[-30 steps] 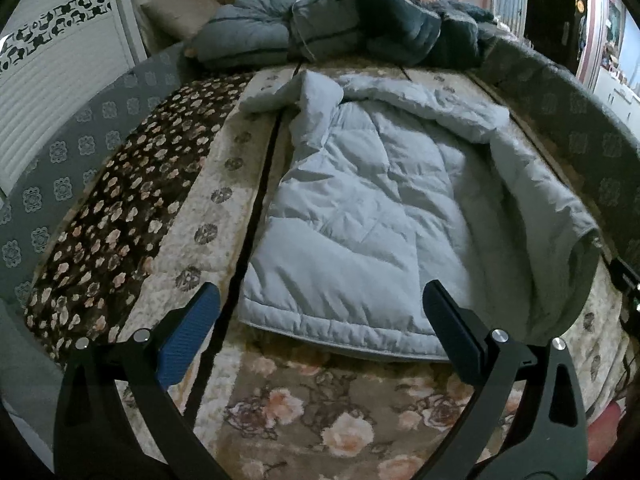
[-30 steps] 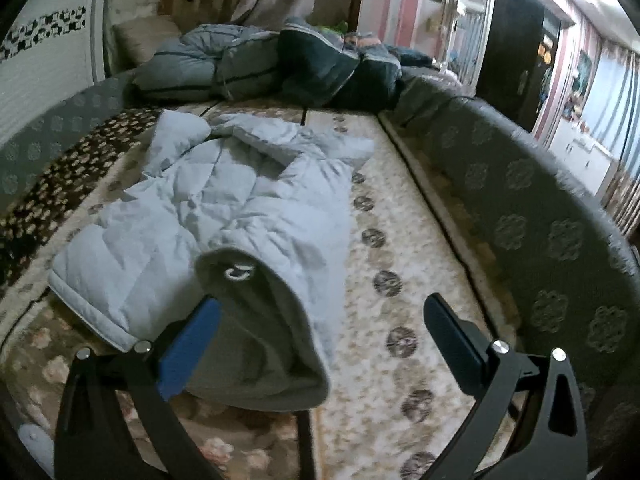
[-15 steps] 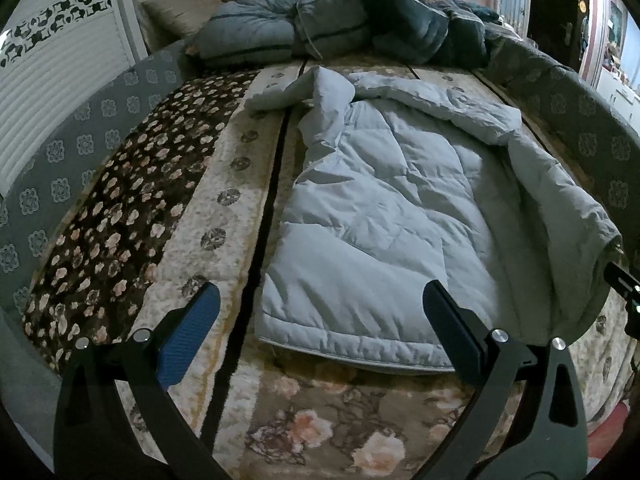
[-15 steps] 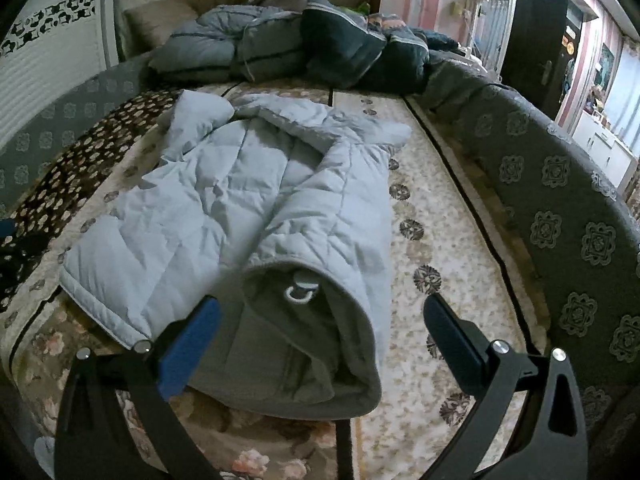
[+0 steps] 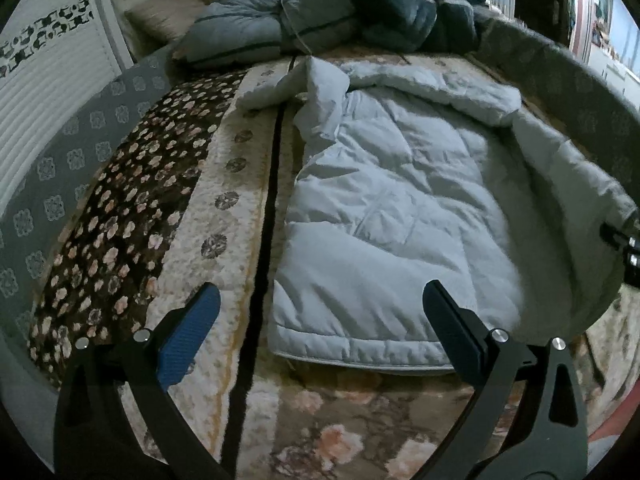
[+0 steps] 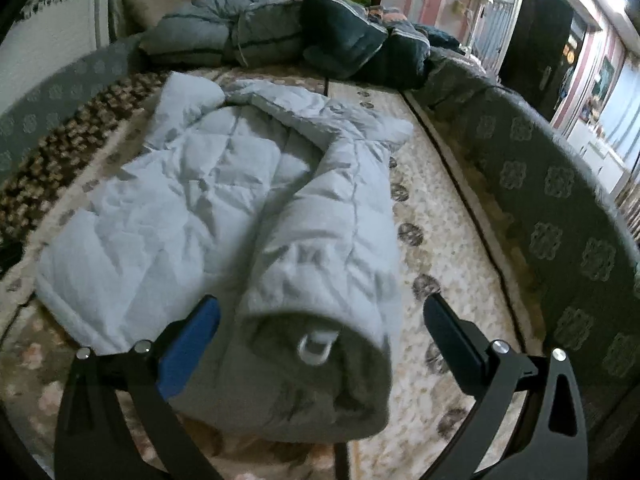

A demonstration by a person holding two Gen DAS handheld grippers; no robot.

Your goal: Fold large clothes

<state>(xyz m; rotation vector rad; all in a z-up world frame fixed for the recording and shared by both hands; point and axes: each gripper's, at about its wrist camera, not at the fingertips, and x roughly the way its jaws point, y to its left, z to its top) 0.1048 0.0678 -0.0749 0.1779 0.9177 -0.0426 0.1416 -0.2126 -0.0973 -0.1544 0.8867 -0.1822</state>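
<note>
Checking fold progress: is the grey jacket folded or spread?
Partly folded: the grey jacket lies flat with its right side turned over onto the body.

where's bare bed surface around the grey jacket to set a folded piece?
Free: the floral strip left of the grey jacket, and the beige strip between jacket and padded rail. Crowded: the head end, under piled bedding.

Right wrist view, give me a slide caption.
Open right gripper faces the folded-over edge of a pale grey padded coat on a patterned bed.
</note>
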